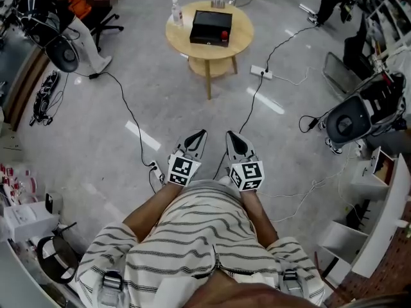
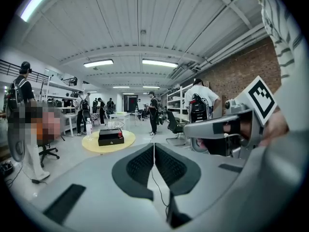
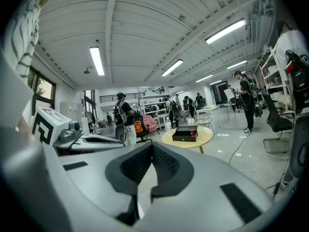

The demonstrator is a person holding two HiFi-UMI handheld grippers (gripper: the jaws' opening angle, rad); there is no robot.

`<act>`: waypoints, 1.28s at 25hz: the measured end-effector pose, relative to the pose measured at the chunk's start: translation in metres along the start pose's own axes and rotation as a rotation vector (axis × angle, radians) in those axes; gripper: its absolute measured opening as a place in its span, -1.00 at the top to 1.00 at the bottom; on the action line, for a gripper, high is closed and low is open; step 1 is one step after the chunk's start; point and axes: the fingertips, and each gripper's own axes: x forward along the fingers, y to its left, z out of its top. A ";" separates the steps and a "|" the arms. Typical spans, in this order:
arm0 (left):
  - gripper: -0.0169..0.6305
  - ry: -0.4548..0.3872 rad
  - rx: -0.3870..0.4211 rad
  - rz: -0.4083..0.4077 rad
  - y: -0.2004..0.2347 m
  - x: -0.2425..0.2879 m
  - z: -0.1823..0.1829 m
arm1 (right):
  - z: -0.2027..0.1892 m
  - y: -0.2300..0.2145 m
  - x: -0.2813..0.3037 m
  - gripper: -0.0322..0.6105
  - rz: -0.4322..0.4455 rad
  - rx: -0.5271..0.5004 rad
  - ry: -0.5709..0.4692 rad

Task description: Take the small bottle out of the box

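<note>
box point(image 1: 210, 27): black and flat with its lid down. it sits on the round yellow surface point(image 1: 241, 43) far ahead of us, well apart from both claws. we cannot see inside it.
red part point(image 1: 224, 35): at the box's near right corner; we cannot tell what it is.
clear bottle point(image 1: 176, 13): upright on the same surface, just left of the box and not touching it.
left claw point(image 1: 200, 133): held near our body, aimed toward the surface. its pads are pressed together with nothing between them.
right claw point(image 1: 230, 135): just beside the left claw and aimed the same way. its pads meet at the tips, pinching nothing.
floor: grey, with black cables across it. a white power strip point(image 1: 261, 72) lies near the surface's right side.
people: we see several standing in the far part of the room.
</note>
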 end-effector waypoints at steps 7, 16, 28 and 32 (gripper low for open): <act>0.88 -0.025 -0.021 0.014 -0.022 0.008 0.004 | -0.003 -0.016 -0.018 0.84 0.033 0.001 -0.006; 0.88 -0.005 -0.059 0.025 -0.057 0.018 -0.001 | -0.007 -0.039 -0.040 0.85 0.059 0.020 -0.022; 0.88 -0.010 -0.073 0.023 -0.050 0.063 0.000 | -0.011 -0.072 -0.018 0.84 0.083 0.008 0.020; 0.88 -0.007 -0.072 0.021 -0.036 0.082 0.004 | -0.005 -0.085 0.004 0.84 0.084 0.002 0.027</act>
